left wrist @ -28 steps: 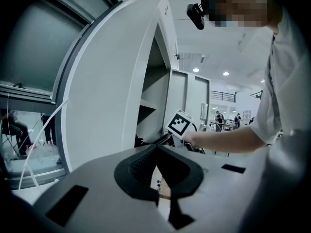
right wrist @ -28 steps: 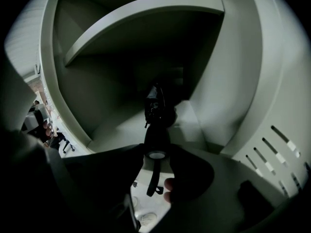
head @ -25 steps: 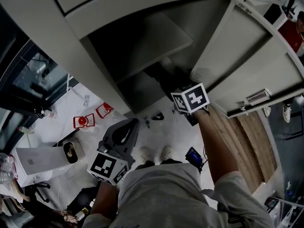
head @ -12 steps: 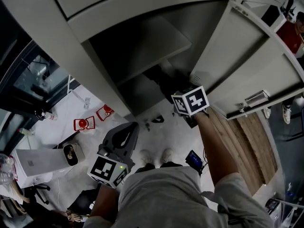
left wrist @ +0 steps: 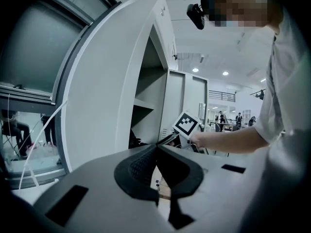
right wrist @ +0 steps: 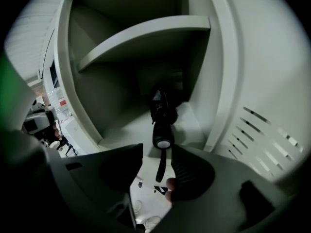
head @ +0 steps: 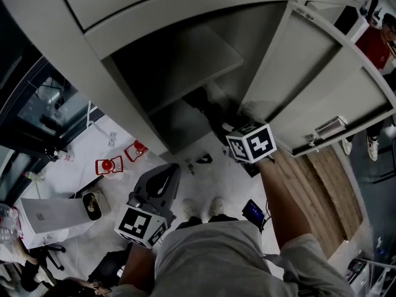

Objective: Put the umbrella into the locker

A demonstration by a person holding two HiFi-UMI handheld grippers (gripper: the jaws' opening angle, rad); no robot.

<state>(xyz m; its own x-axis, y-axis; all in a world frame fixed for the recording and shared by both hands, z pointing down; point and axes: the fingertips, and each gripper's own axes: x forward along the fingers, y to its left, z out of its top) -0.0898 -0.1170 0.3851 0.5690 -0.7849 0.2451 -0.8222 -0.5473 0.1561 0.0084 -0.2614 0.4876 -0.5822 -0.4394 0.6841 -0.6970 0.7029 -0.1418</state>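
Note:
The black folded umbrella lies on the floor of the grey locker's lower compartment, under its shelf. Its round handle end points out at me and its strap hangs down between my right gripper's jaws. Those jaws stand apart on either side of the strap, and their pads do not press on it. From the head view the umbrella is a dark shape just past the right gripper. My left gripper hangs low before the locker, shut and empty.
The locker door stands open at the right, close to my right arm. On the floor lie two red items, a white box and a small device. Wooden flooring runs under the door.
Hardly anything. My right gripper stays at the locker's mouth with the same gap between its jaws, the left one hangs still, and the head view has shifted slightly.

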